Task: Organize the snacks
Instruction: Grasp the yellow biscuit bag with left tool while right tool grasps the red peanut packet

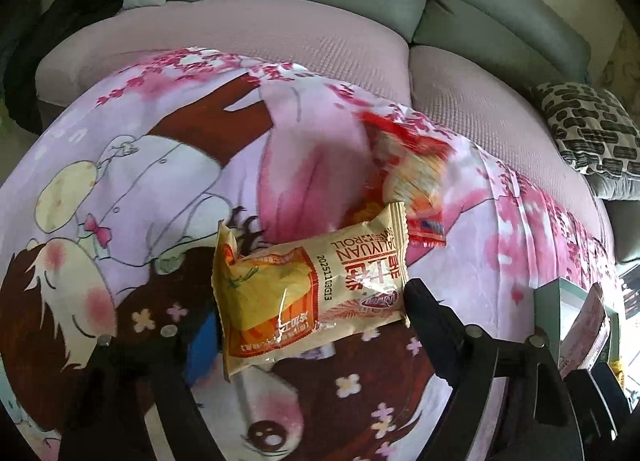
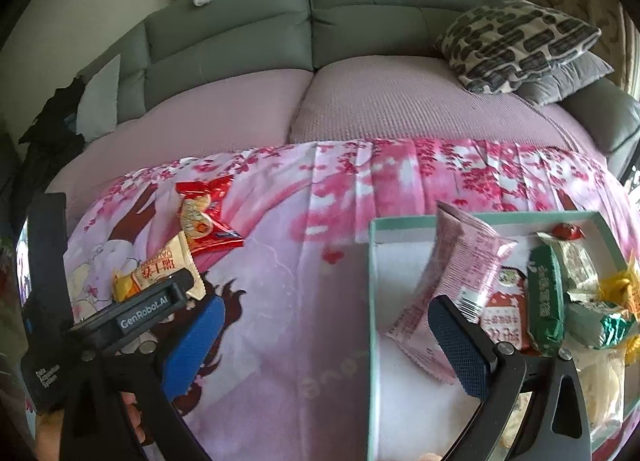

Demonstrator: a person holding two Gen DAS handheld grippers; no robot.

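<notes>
Your left gripper [image 1: 312,301] brackets the cream crinkly swiss-roll packet [image 1: 310,285], jaws apart, not yet clamped. Right gripper [image 2: 324,333] gapes empty beside it. Slick film could squirt free.

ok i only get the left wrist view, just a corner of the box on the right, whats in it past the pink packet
Observer: A green packet and a red candy lie right of the pink packet.
Operator: any room left
Observer: Yes, the teal box shows bare white floor in its left half.
Operator: and the right tongs
Observer: The right tongs are open and hold nothing, one finger on either side of the box's left wall.
</notes>
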